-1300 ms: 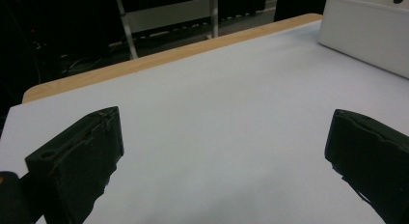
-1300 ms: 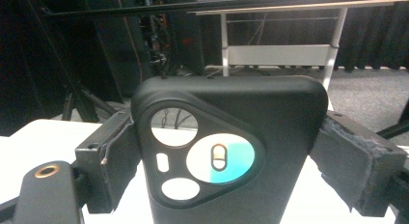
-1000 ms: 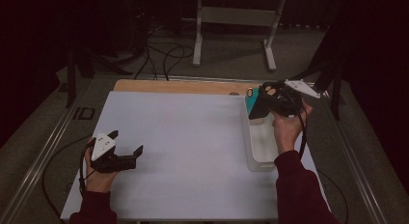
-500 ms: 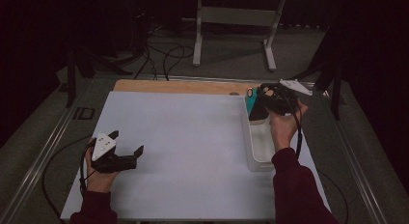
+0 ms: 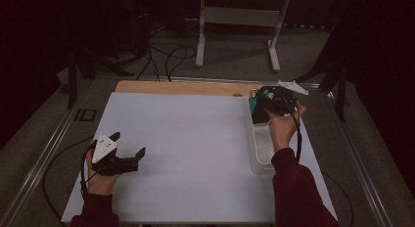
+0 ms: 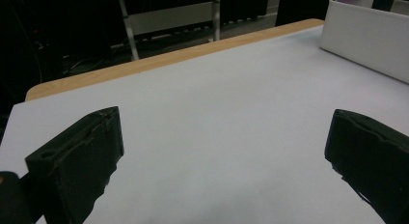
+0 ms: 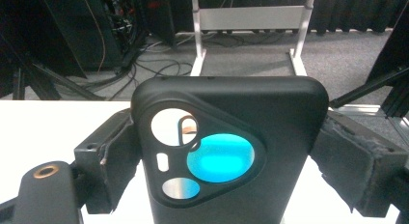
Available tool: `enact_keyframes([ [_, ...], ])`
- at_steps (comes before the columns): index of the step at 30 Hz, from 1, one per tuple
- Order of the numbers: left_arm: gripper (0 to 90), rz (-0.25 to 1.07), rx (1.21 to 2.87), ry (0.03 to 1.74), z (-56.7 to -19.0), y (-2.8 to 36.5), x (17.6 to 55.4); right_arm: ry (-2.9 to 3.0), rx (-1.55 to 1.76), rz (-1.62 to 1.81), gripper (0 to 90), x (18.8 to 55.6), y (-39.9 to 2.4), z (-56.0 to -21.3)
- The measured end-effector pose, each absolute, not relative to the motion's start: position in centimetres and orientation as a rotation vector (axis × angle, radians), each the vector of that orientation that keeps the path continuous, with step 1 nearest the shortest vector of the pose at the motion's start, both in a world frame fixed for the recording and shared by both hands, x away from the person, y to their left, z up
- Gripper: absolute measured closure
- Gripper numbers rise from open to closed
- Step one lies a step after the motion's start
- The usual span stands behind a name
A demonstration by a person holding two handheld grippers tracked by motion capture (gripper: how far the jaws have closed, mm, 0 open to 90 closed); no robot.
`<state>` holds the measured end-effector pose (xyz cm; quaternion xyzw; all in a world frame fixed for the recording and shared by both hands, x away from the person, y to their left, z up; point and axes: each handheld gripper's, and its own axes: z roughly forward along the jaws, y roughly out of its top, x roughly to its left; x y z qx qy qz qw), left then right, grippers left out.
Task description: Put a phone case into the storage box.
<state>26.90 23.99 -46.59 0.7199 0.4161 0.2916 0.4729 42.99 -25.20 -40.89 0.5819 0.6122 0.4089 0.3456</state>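
**Phone case lifted over bin: handling notes**

Item: black phone case (image 7: 231,151), rear face toward the right gripper's camera, triangular lens cut-out with a turquoise patch showing through one opening. Clamped across its width between the two black jaws of the right gripper (image 5: 266,105), one pad on each long edge. Held in the air above the far end of the clear bin (image 5: 259,153) at the right side of the white mat (image 5: 195,139).

Orientation: long axis running up and away from the jaws in the right gripper view, lens end farthest from the hand; lower end cut off by the frame edge.

Left gripper (image 5: 128,156): jaws spread wide, nothing between them, resting low over the mat's near left, well apart from the bin.

Handling, as judged: likely mid-carry, either out of the bin or across to the mat. Grip best kept square on the long edges; a soft case can bow and slip under hard pressure. Advisable to clear the bin wall before moving sideways. Lay flat along the long axis before release.
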Motion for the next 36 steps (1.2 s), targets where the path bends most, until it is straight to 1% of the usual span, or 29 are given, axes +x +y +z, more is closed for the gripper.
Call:
enact_keyframes([
  [22, 0.4, 0.71, 1.735, 1.007, -46.4, 24.2, 26.7, 1.674, 1.569, 0.896, 13.4, 45.8, -23.9, -43.2],
  [36, 0.5, 0.69, 1.722, 0.999, -46.3, 24.1, 26.7, 1.703, 1.575, 0.92, 11.7, 46.7, -24.3, -43.7],
])
